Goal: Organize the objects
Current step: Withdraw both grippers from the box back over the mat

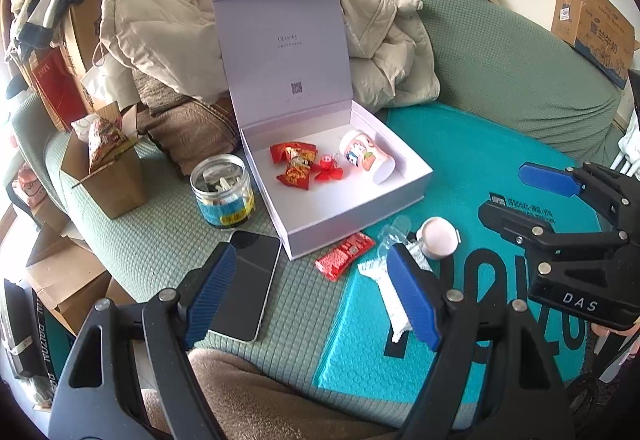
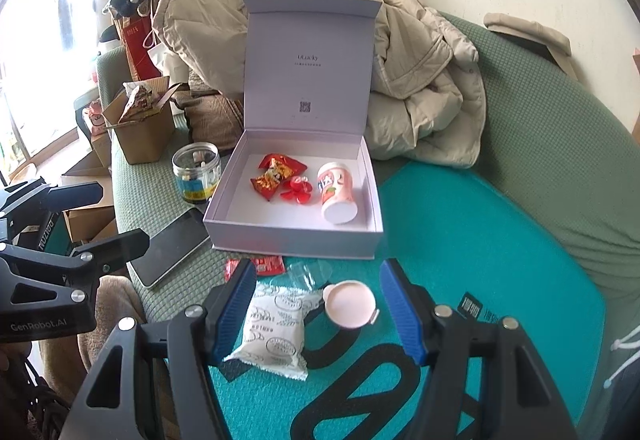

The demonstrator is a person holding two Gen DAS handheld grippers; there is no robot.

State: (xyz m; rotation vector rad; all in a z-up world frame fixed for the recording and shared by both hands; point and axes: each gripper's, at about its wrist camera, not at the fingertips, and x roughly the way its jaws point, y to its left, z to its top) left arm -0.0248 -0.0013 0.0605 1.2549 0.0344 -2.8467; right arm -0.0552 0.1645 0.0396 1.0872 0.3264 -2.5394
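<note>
Lilac box (image 2: 296, 236): open on the sofa, lid upright
Inside: red snack packets (image 2: 276, 175), red toy (image 2: 298, 191), pink cup (image 2: 338, 195) lying down
In front: white packet (image 2: 276, 336), pink round lid (image 2: 350, 306), red sachet (image 1: 344, 256)
Left tool (image 1: 312, 296): jaws apart, empty, over phone (image 1: 248, 284)
Right tool (image 2: 318, 314): jaws apart, empty, above the white packet

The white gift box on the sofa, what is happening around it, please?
A person holds two tools over the sofa, sorting small things into the open white cardboard gift box. Inside it already lie red snack packets, a red plastic toy and a pink printed cup on its side. The right tool is open above a white snack pouch and a round pink lid. The left tool is open and holds nothing.
</note>
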